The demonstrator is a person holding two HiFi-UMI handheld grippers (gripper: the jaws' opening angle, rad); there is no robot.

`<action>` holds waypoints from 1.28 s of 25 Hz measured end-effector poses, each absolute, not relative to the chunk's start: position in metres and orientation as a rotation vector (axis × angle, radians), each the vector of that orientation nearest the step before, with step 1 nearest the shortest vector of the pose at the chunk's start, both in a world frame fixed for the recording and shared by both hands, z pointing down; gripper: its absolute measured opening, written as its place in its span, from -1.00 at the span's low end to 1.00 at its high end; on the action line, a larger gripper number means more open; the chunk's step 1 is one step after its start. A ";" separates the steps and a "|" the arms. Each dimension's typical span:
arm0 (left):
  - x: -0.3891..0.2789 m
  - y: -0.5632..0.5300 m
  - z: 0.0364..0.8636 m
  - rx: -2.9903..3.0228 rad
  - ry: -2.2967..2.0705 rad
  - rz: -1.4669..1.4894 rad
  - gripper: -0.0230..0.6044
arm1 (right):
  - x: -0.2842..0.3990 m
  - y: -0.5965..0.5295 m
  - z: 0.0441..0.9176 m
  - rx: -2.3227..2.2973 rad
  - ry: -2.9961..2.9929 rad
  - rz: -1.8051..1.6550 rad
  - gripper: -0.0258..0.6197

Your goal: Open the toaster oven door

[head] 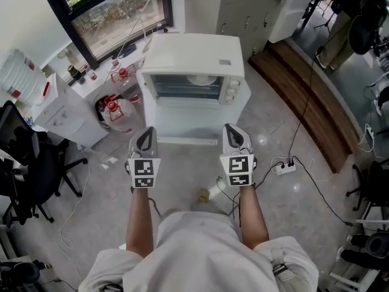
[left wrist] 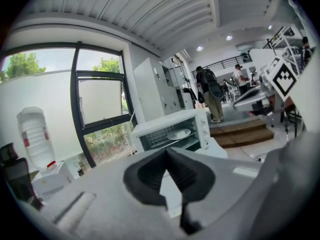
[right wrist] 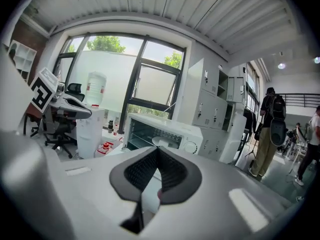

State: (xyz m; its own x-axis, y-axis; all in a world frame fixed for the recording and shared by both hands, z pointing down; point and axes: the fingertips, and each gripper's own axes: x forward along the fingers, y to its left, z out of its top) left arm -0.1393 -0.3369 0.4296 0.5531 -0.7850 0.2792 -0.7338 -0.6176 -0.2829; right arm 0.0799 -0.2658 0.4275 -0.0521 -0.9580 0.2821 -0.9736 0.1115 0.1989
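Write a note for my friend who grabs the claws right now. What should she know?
Left claw: shut, empty, held in front of the toaster oven, not touching it.
Right claw: also shut and empty, level with the left one.
Door: folded down, open. A plate shows inside.
Done: the door is open.
Left: nothing for this job, as far as I can see.

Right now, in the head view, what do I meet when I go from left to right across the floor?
Chair → left claw → right claw → power strip
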 end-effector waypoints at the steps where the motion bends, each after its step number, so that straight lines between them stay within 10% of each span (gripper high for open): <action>1: -0.139 -0.337 0.426 -2.655 1.318 -0.559 -0.94 | 0.084 -0.265 0.423 1.896 -2.060 0.056 -0.92; 32: -0.126 -0.336 0.373 -2.676 1.420 -0.333 -0.94 | 0.143 -0.254 0.379 1.995 -2.114 -0.012 -0.92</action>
State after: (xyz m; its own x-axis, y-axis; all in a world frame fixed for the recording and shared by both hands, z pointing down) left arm -0.1258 -0.3362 0.3727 0.5428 -0.8268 0.1475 -0.8062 -0.5622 -0.1842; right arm 0.1435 -0.2544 0.3785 -0.0435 -0.9856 0.1632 -0.9837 0.0708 0.1654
